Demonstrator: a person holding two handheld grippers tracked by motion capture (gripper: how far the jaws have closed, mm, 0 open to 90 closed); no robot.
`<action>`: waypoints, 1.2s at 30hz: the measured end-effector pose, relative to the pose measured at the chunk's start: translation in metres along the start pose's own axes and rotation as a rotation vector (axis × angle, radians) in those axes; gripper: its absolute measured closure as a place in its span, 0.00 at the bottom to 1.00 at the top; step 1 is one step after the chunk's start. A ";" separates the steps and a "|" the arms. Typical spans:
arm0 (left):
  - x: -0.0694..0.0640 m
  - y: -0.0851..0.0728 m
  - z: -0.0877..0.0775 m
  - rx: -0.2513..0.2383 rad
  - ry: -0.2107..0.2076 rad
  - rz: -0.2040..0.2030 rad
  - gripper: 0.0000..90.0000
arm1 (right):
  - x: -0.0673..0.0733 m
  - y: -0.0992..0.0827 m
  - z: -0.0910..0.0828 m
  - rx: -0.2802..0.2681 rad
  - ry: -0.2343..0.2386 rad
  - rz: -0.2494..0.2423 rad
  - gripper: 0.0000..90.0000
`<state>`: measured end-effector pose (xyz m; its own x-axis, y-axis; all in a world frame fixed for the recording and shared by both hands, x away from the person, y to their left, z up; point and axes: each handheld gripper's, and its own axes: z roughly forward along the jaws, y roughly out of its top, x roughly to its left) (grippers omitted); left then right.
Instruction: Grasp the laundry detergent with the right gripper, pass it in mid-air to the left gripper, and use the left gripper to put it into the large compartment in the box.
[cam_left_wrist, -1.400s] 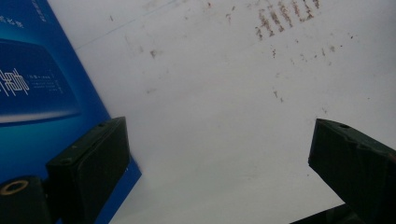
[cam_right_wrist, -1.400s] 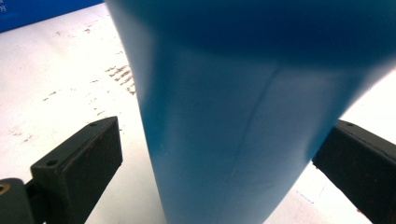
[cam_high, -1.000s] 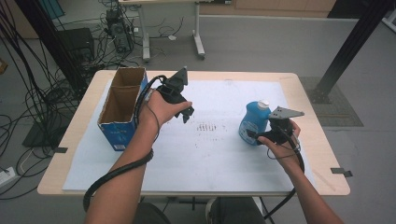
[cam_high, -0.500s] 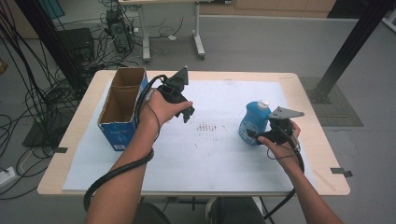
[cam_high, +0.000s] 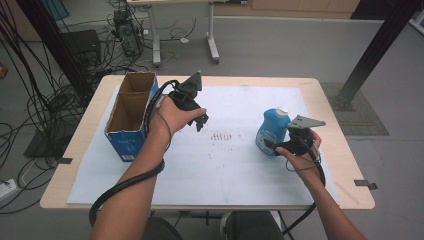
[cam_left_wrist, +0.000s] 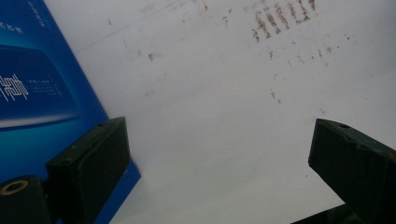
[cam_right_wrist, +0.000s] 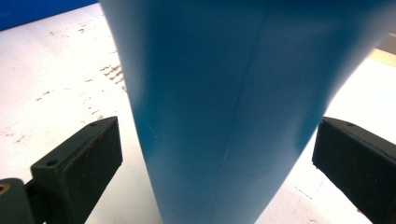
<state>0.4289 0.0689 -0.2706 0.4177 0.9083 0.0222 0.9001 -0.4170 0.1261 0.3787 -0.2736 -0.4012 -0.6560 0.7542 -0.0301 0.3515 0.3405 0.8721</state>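
Soft, even room light from overhead, with faint shadows under the arms. The white sheet (cam_high: 235, 165) glares bright, nearly washed out in the right gripper view. Up close, the blue bottle (cam_right_wrist: 233, 107) blurs (too near to focus), and the high view looks soft throughout.

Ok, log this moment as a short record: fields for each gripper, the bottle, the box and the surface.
right gripper: open, jaws either side of the blue bottle, gaps showing on both sides
blue bottle: upright on the white sheet, pale cap on top
left gripper: open, nothing between its jaws, held over the sheet beside the box
cardboard box: open-topped, blue sides, at table's left
white sheet: brown marks near its middle
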 end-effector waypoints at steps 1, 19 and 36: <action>0.000 0.000 0.000 0.002 -0.001 0.000 0.07 | 0.000 0.000 0.000 -0.001 0.001 0.001 0.02; 0.000 0.000 0.002 0.008 0.001 0.003 0.07 | 0.003 -0.005 0.006 -0.018 0.008 0.001 0.16; 0.002 0.001 0.005 0.015 0.001 0.005 0.07 | 0.004 -0.006 0.009 -0.040 0.014 -0.020 0.41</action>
<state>0.4315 0.0695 -0.2753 0.4222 0.9062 0.0243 0.8997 -0.4222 0.1108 0.3805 -0.2676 -0.4109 -0.6718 0.7396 -0.0408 0.3120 0.3325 0.8900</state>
